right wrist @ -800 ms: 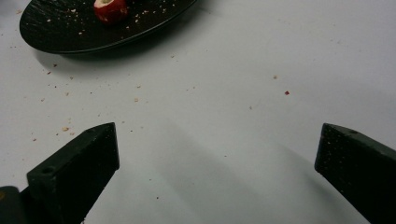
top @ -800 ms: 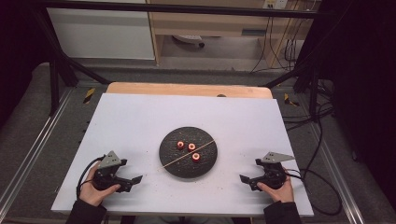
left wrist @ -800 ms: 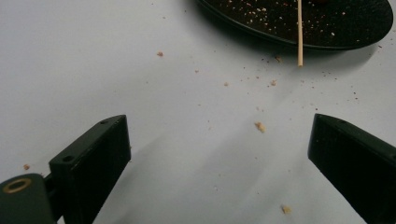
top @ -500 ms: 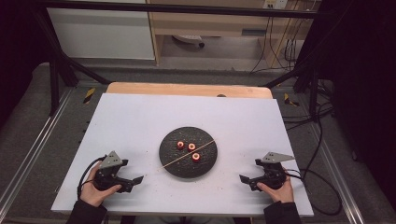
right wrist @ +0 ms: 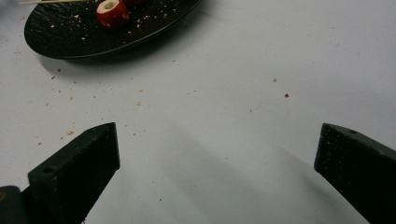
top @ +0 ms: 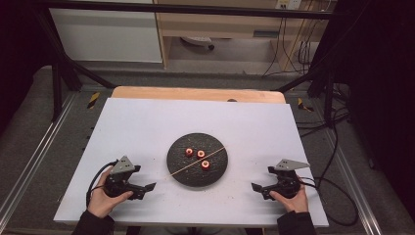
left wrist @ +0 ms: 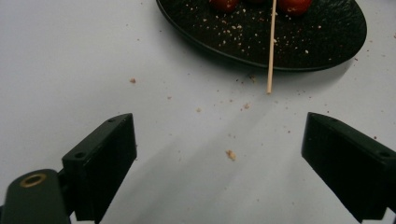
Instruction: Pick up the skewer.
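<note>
We hold our left tool [top: 147, 186] low over the white surface [top: 147, 122], its jaws spread wide with nothing between them, and it faces the black plate [top: 182, 171] from the left. Our right tool [top: 258, 186] sits on the opposite side of the plate, jaws equally wide and empty, aimed inward in the same way. Both rest near the front edge, well apart from the plate, which reads as a ready stance: each side has an open line to the food without crowding it.

The plate lies in the middle of the surface. On it are three small red fruit pieces [top: 200, 153], hollowed at the core, grouped close together. A thin wooden skewer [top: 195, 164] lies slantwise across the plate, passing just beside the fruit, and its near end overhangs the rim towards our left tool. In the left gripper view that free end [left wrist: 269, 88] points straight at the gap between the jaws, so we judge the stick is laid that way to be pinched without touching the plate. In the right gripper view the nearest fruit piece [right wrist: 112, 13] sits close to the rim, which suits a pick from that side. Crumbs [left wrist: 230, 154] are scattered over the surface and plate.
</note>
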The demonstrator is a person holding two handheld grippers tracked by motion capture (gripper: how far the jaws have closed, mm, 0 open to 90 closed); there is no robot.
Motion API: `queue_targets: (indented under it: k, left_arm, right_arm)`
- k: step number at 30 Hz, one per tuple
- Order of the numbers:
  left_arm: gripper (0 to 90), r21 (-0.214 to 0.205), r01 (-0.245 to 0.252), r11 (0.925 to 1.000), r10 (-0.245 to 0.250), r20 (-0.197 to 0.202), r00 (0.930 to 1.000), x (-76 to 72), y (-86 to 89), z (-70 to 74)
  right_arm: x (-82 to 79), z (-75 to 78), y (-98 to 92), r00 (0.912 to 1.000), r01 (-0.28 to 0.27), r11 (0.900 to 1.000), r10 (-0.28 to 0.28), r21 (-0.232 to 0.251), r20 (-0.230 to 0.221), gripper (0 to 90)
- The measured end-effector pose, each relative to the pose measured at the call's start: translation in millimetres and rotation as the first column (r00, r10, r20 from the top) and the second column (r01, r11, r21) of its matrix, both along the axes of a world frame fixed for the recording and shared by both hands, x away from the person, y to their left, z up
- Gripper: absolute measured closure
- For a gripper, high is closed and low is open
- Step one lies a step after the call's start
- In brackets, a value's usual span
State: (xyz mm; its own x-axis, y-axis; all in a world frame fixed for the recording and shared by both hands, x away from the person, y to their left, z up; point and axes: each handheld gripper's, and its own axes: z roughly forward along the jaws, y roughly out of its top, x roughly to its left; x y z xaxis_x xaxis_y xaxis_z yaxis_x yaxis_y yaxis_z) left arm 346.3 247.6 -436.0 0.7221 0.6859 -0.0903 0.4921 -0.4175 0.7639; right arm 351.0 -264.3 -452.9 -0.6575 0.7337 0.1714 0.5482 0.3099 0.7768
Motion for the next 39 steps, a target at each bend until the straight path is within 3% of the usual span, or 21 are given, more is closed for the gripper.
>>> queue_targets:
  k: [6,20,32,39]
  left_arm:
    - [15.8,0.002,-0.010,1.0000,0.010,0.007,0.9999,2.1,-6.0,9.1]
    - [18.9,0.059,0.065,0.9962,-0.064,-0.016,0.9978,16.5,-39.8,29.8]
    - [20.5,0.138,0.142,0.9802,-0.137,-0.048,0.9894,34.6,-78.6,34.6]
    - [28.4,0.186,0.170,0.9676,-0.158,-0.082,0.9841,43.8,-100.6,32.8]
  right_arm:
    - [0.2,0.3,0.2,1.0000,-0.003,1.0000,0.003,0.001,-0.004,1.1]
    - [0.5,0.0,0.8,0.9999,-0.008,0.9999,0.008,-0.006,-0.006,1.2]
    - [0.4,0.2,1.4,0.9999,-0.010,0.9999,0.010,-0.007,-0.009,1.2]
    - [1.1,-0.6,1.9,0.9998,-0.015,0.9998,0.015,-0.012,-0.011,1.2]
